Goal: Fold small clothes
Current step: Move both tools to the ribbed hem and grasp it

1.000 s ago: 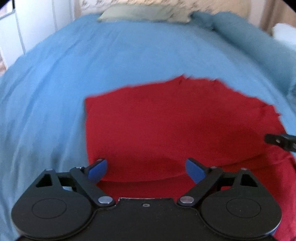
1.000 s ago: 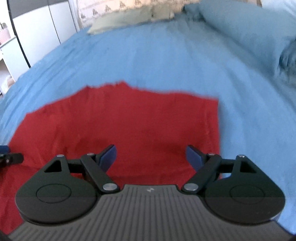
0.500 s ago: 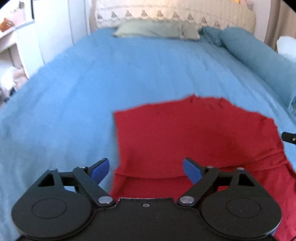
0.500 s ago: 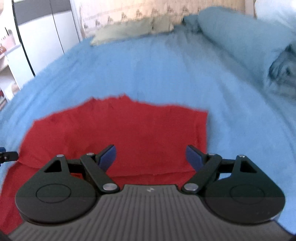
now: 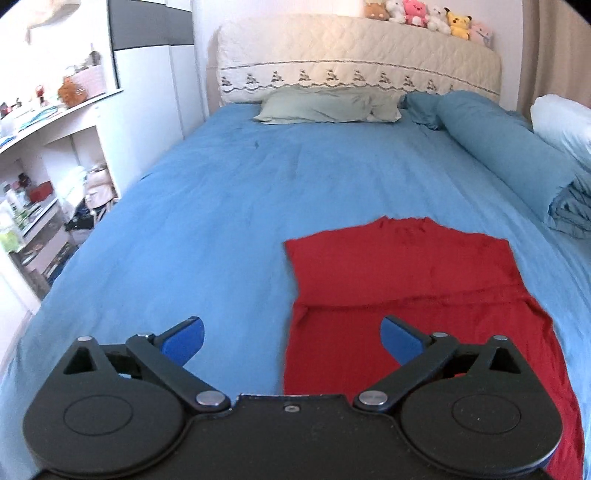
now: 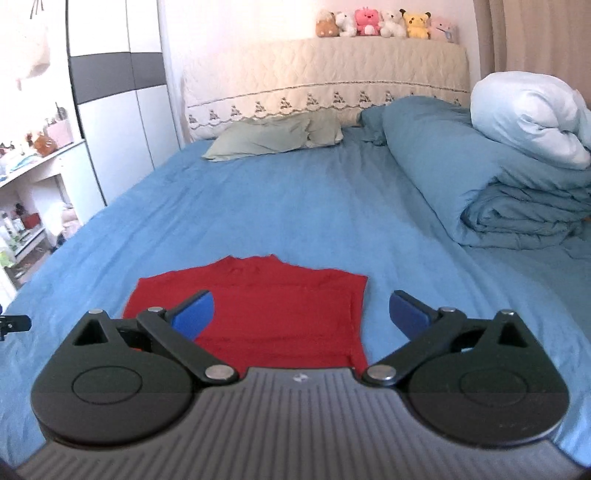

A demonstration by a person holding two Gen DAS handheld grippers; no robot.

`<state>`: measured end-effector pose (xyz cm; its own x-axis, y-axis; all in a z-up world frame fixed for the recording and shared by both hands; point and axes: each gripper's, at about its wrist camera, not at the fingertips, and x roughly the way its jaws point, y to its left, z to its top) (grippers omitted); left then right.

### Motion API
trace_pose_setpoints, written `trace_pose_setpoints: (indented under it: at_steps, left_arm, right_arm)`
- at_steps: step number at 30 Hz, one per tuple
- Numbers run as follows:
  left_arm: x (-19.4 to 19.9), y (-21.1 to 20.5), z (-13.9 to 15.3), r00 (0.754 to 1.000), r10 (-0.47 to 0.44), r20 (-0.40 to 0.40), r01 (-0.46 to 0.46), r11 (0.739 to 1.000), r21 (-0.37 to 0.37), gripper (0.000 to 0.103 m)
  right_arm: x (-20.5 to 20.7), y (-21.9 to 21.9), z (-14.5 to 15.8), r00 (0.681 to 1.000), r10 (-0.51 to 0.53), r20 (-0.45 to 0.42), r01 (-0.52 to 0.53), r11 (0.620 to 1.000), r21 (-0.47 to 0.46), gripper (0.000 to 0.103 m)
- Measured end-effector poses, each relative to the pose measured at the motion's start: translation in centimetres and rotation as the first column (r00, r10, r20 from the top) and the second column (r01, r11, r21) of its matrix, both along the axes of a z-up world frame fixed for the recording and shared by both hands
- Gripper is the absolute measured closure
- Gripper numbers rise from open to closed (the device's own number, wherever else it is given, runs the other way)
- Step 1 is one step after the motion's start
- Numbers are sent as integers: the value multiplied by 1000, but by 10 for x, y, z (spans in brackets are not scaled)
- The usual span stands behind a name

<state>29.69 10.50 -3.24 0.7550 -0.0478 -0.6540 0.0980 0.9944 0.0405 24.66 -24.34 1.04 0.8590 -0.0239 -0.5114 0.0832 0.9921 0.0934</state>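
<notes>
Nearest the left camera, the left gripper (image 5: 291, 334) hangs above the bed with its blue pads spread wide and nothing between them; its left pad is over bare sheet, its right pad over cloth. The right gripper (image 6: 301, 312) is likewise wide open and empty, hovering over the garment's right half.

Just beyond them the red garment (image 5: 406, 280) lies flat on the blue bedsheet (image 5: 221, 206), near the foot of the bed. A horizontal edge crosses it, so one fold appears to be laid: an upper layer rests over a longer lower layer that runs toward the camera. Whether that is a finished fold or only a doubled hem is hard to tell through the fisheye view. Judging by this, the task is partly done; further folds to make a compact bundle probably remain.

Farther off are a green pillow (image 5: 325, 105), a rolled blue duvet (image 6: 461, 162) on the right, and plush toys (image 6: 384, 22) along the headboard.

Compared with a second ago, both grippers have pulled back and up: the garment looks smaller, the headboard has come into view, and the motion blur has cleared.
</notes>
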Motion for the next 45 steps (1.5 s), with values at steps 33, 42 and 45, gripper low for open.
trace_pose_setpoints:
  at_steps: [33,42,45]
  left_arm:
    - [-167,29,-140,993,59,-105,-84,966,-245,42]
    - [-164,25,-150,991,72,-112,-97,968,-232,43]
    - [-163,25,-153,990,79,-119,-105,966,-235,43]
  right_arm:
    - [-225,1,-187,975,-133,-176,157,978,134,0]
    - [-221,-1,-199,970,-119,-213,163,965,207,19]
    - [-218,4,-202,968,-114,-224,158,969,188,23]
